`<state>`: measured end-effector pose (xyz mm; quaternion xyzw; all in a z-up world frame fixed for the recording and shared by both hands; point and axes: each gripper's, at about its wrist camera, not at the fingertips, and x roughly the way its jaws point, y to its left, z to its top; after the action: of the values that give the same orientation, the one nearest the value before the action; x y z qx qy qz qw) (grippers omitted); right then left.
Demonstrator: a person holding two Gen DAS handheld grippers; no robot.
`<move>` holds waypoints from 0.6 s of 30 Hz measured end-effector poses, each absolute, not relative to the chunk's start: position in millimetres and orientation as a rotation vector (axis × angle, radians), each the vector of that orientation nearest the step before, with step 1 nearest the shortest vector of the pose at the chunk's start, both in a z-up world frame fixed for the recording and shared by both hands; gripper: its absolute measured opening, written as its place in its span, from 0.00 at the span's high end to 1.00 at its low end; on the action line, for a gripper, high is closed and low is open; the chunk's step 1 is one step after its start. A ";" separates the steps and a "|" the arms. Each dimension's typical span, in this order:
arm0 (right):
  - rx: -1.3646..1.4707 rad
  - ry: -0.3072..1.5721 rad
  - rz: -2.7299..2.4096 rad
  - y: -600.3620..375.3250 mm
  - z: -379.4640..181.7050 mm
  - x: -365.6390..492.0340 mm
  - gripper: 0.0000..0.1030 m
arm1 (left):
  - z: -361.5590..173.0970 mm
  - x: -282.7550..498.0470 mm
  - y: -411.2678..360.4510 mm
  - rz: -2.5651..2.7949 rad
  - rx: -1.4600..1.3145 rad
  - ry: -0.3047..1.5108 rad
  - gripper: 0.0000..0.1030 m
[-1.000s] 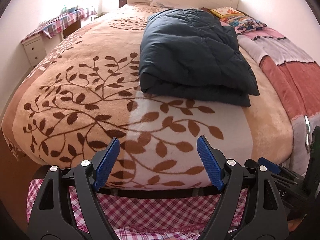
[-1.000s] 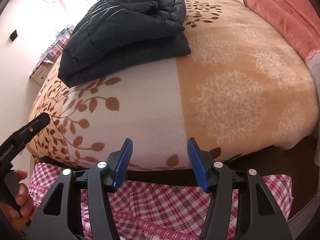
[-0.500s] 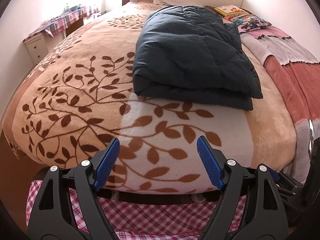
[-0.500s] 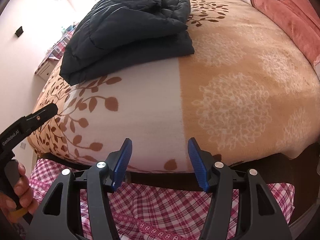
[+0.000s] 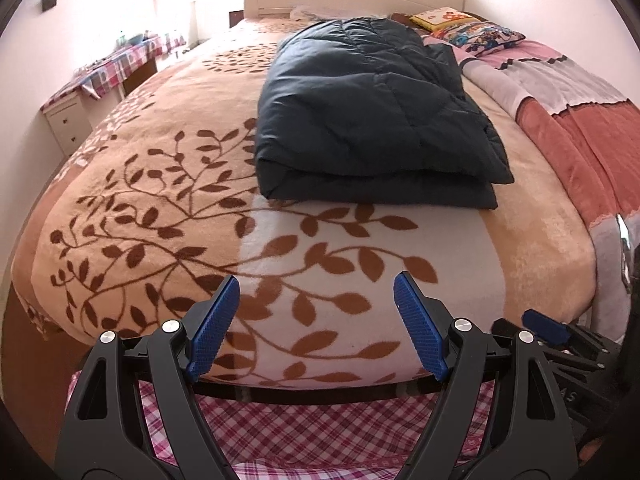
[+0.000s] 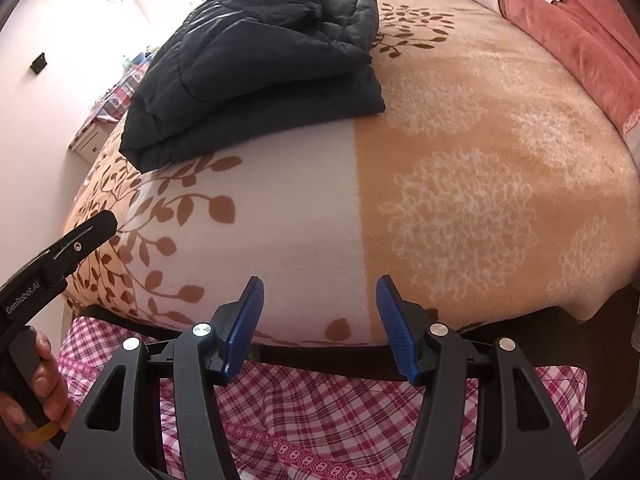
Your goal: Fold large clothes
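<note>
- We held the left gripper [image 5: 316,322] over the foot edge of the bed [image 5: 132,216], its jaws spread wide with nothing between them
- Our right gripper [image 6: 319,322] hung beside it over the same edge, jaws parted and empty too
- The dark quilted jacket [image 5: 372,120] lay on the leaf-patterned blanket [image 6: 288,216], well in from the foot edge, towards the middle of the bed, already doubled into a thick bundle with its fold facing us
- We judged the folding nearly done; a last fold or tidy-up seemed all that was left
- To do it well, we thought each gripper should reach past the foot edge, take one near corner of the bundle through all layers, and lift both together, so the padded layers would not slide apart
</note>
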<state>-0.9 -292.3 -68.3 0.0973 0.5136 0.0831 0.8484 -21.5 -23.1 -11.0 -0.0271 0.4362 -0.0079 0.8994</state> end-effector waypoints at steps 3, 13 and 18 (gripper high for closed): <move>0.188 1.062 0.169 -289.8 -61.7 -3.2 0.43 | -11.9 -19.8 -19.2 -0.004 -0.061 0.926 0.23; 0.133 1.064 0.168 -277.1 -61.7 -1.2 0.41 | -24.7 -16.0 -8.9 0.017 -0.075 0.968 0.23; 0.113 1.068 0.168 -270.2 -63.7 -0.3 0.41 | -29.9 -15.0 -5.5 0.030 -0.078 0.967 0.23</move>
<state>-0.3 -270.2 -63.7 0.0540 0.5080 0.0800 0.8559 -15.0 -5.5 -29.9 -0.0376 0.4646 0.0145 0.8846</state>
